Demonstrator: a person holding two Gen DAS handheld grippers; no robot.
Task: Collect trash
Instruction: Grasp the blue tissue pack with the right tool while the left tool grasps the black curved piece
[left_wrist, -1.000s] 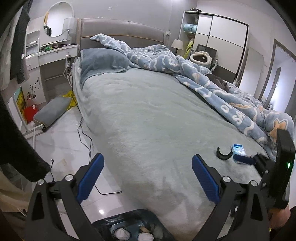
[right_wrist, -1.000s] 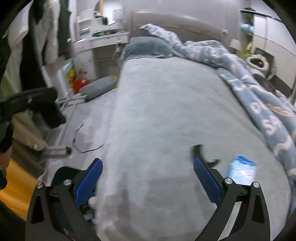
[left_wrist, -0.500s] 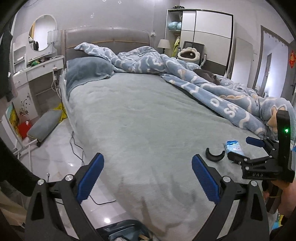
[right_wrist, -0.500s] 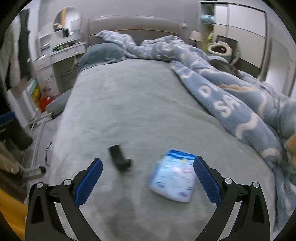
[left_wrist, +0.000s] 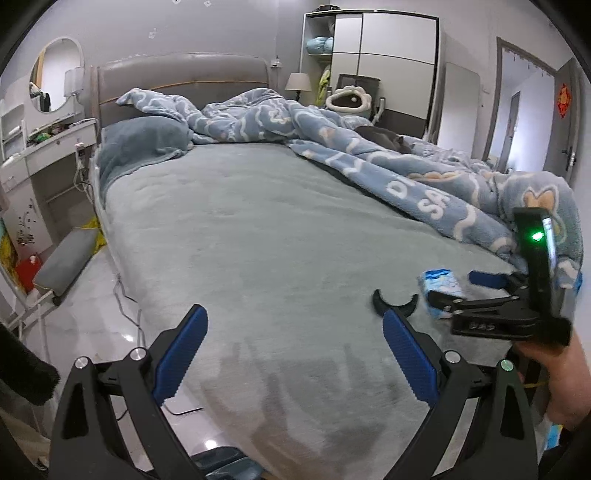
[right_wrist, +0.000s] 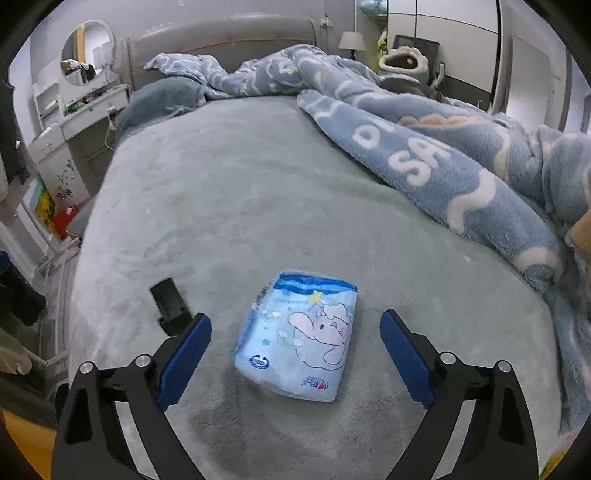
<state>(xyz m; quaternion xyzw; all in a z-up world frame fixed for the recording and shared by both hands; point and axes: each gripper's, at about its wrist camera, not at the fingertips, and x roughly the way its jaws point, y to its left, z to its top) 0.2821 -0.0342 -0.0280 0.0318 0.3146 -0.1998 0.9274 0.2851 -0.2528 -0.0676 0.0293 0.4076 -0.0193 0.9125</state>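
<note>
In the right wrist view the right gripper (right_wrist: 295, 343) hangs over the foot of the grey bed (right_wrist: 240, 192) with its blue pads spread wide and just closing a little, and the blue tissue pack (right_wrist: 299, 350) printed with an elephant lies flat on the cover in the lower middle of the frame, between the pads but touched by neither. A small black clip (right_wrist: 170, 307) lies just left of the pack, beside the left pad. In the left wrist view the left gripper (left_wrist: 293, 341) stands wide apart and empty at the bottom of the frame, while the patterned blue blanket (left_wrist: 406, 177) is heaped along the right side.
</note>
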